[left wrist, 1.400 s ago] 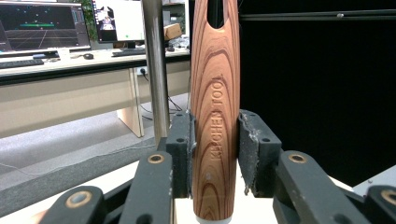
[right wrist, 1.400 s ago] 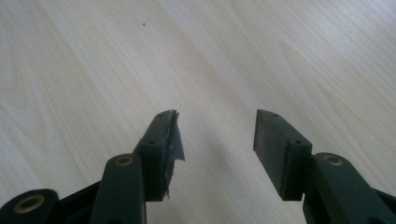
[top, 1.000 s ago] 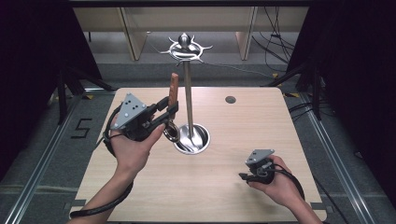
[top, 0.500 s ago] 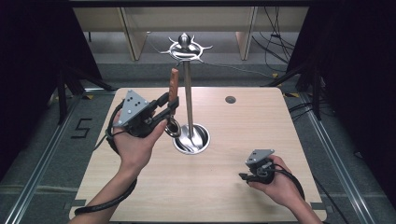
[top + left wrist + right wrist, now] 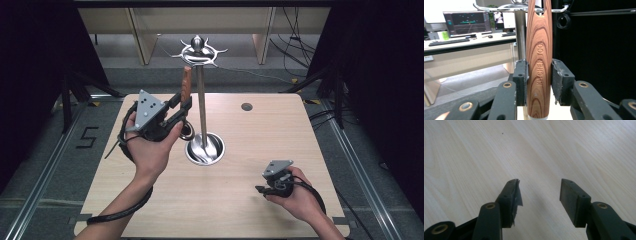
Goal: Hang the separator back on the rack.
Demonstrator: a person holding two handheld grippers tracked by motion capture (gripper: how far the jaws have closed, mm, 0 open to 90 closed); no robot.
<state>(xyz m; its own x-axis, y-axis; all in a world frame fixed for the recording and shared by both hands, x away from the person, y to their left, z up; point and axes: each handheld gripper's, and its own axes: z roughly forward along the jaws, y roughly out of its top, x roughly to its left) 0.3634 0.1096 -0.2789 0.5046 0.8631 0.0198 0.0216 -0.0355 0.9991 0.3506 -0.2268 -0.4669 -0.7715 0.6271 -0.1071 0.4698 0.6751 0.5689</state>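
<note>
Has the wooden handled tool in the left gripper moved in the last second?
No. The wooden handled tool stands upright just left of the stand's pole, as before, clamped in the left gripper.

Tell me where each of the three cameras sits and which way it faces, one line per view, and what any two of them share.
High view: above the person's side, looking forward and down on the wooden table; both forearms, left gripper and right gripper show.
Left gripper view: rides the left gripper, facing level past the wooden utensil handle clamped upright between its jaws.
Right gripper view: rides the right gripper, looking down at bare tabletop between open jaws.
Shared: high and left gripper views both show the handle and the metal hanging stand.
</note>
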